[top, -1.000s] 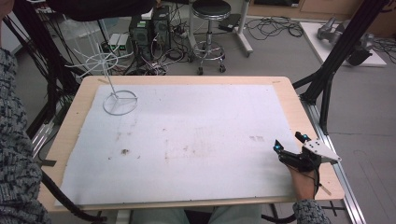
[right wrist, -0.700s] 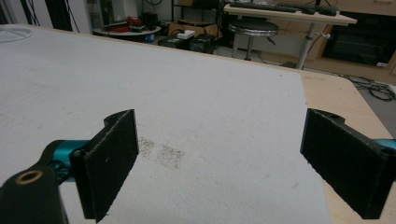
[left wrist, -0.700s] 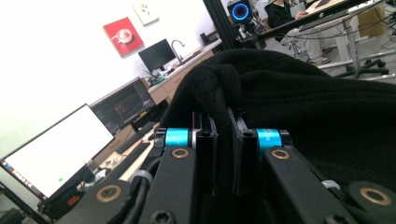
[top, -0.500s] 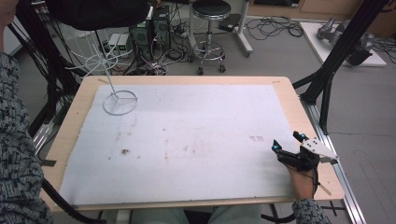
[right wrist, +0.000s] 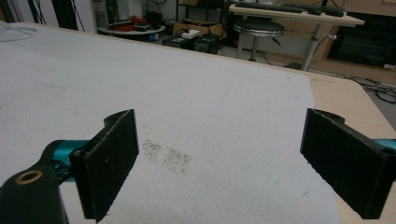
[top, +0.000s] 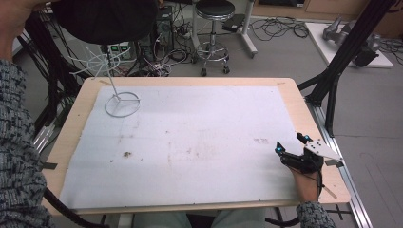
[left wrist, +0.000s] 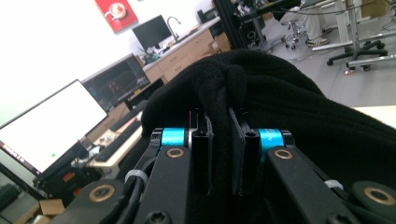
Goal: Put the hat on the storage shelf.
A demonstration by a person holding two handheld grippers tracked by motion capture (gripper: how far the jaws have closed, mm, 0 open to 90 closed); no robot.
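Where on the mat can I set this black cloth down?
Bare mat runs from the wire stand at the far left corner across to the right gripper resting near the right edge. Crowded only at the stand's ring base, under the black cloth.

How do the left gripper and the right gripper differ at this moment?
The left gripper is shut on a fold of the black hat; the right gripper is open with nothing between its jaws. The left is held up in the air, while the right sits low over the white mat. Both have black jaws with blue fittings.
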